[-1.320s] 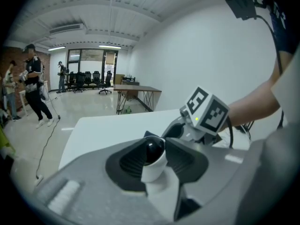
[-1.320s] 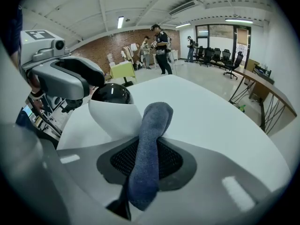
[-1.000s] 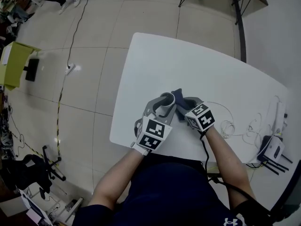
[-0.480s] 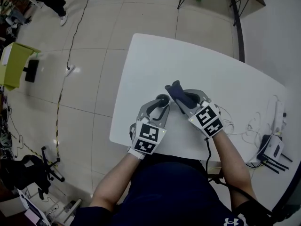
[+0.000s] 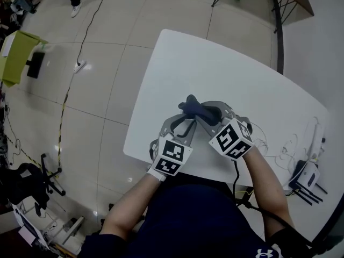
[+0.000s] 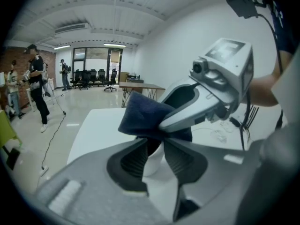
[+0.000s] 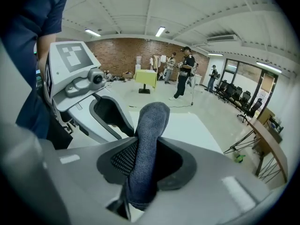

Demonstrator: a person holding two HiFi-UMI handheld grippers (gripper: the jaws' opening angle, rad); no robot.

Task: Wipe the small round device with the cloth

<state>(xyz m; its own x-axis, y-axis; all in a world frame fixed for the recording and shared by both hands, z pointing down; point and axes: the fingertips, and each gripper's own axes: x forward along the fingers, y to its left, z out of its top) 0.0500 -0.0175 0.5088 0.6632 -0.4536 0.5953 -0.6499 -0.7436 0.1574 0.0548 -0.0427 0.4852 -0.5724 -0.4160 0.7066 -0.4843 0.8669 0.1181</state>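
A dark blue terry cloth (image 7: pixel 149 130), folded into an upright roll, is clamped between the grey meshed jaws of the right gripper (image 7: pixel 140 159). The white-and-grey left gripper (image 7: pixel 117 121) is seen just beside it, over a white table (image 7: pixel 192 125).

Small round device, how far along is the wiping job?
Done: the jaws of the left gripper, which have just been closing, grip the small round device, and the right gripper clamps the cloth. In hand: the cloth sits right over the device's top. Remaining: wiping strokes; the device's cleanness can't be judged.
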